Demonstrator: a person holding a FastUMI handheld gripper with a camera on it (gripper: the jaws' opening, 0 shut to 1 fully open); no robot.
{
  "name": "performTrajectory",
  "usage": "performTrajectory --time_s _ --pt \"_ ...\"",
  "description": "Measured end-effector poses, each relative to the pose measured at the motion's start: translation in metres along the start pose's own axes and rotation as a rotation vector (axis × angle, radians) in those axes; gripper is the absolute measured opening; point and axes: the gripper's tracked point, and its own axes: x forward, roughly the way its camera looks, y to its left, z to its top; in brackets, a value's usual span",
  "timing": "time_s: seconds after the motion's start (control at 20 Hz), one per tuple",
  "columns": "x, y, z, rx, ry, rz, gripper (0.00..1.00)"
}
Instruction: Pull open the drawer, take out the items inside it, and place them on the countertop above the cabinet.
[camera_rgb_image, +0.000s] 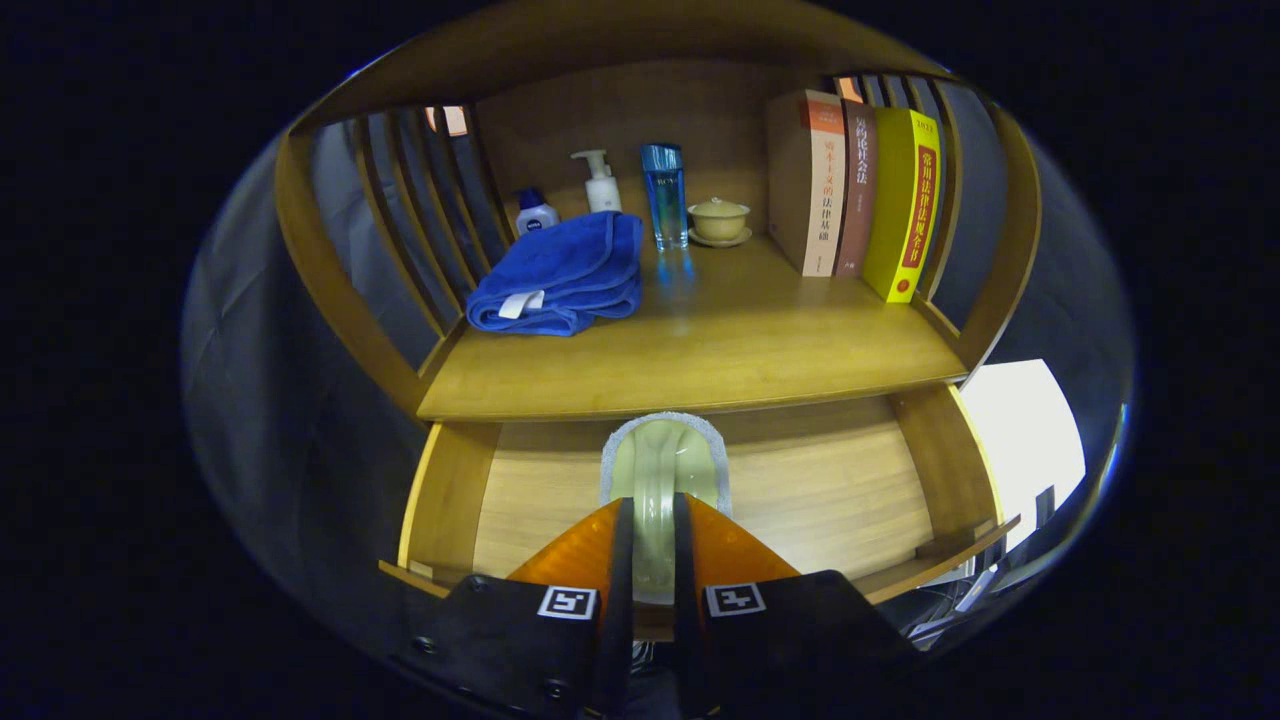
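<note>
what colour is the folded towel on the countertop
Blue, with a white tag; the folded towel shows clearly in the gripper view.

Countertop (700, 350): three books (860, 190) upright side by side. One folded blue towel (560, 275). Three bottles: one pump bottle (601, 182), one small white bottle (536, 213), one tall blue bottle (665, 195). One lidded cup (718, 218) on one saucer. Open drawer (850, 490): one pale brush (665, 470), pinched between both fingers of the one gripper (653, 560).

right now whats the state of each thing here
wooden drawer: pulled open
pale green brush with grey fringe: held between the fingers, above the drawer
gripper: shut on the brush
blue towel: folded on the countertop
three books: upright
lidded cup: closed, on its saucer
</note>
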Motion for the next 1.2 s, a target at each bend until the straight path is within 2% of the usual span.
performTrajectory --time_s 0.25,0.45,0.8,1.2 --pt "-0.016 -0.003 0.035 -0.011 -0.043 0.000 0.26" --pt "-0.009 -0.009 0.067 -0.010 -0.072 -0.012 0.26" --pt "0.046 -0.040 0.106 0.022 -0.084 -0.074 0.26" --pt "0.116 -0.049 0.131 0.018 -0.067 -0.085 0.26"
